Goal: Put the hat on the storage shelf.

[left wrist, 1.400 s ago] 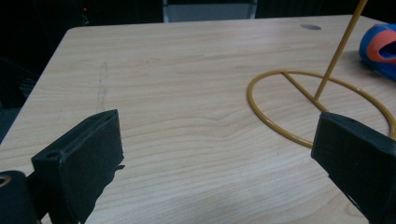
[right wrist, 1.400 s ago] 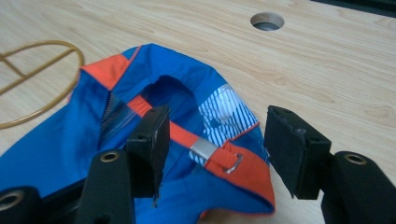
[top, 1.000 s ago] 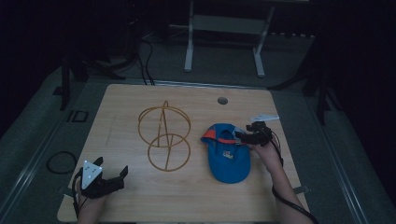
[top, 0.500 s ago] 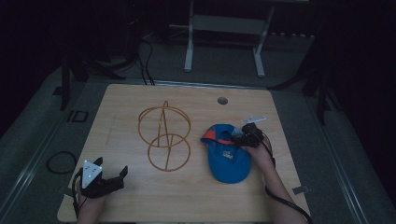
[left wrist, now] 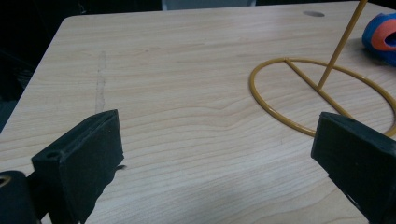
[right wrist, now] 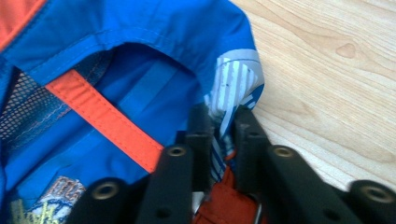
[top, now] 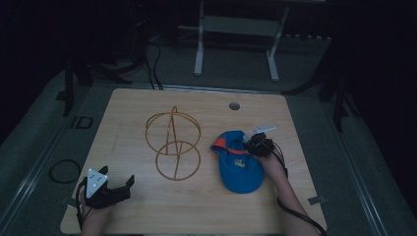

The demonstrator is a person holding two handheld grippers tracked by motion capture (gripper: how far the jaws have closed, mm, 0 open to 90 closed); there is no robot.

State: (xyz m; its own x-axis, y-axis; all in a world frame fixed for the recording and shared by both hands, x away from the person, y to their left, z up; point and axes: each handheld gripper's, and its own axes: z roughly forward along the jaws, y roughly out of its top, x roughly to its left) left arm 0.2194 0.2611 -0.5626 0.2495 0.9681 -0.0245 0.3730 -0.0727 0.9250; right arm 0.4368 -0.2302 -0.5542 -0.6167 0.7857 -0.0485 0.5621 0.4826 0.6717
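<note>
A blue cap (top: pixel 239 164) with orange trim lies on the right half of the wooden table (top: pixel 206 211). My right gripper (top: pixel 256 145) is at its upper right edge, shut on the cap's fabric. In the right gripper view the two jaws pinch the blue and white striped cloth of the cap (right wrist: pixel 187 60), and an orange strap (right wrist: pixel 105 123) crosses the inside. My left gripper (top: pixel 129 181) rests open at the table's near left corner; in the left gripper view its jaws stand wide apart over bare wood with nothing between them.
A yellow wire stand (top: pixel 173 142) made of rings and a rod sits mid-table, left of the cap; its base ring (left wrist: pixel 322 100) lies ahead of the left gripper. A round hole (top: pixel 234 105) is near the far edge. Dark floor, cables and a metal frame (top: pixel 236 29) surround the table.
The right gripper has moved a little left and toward the near side, onto the cap's edge, and is now shut on the fabric. The left gripper has stayed put.
</note>
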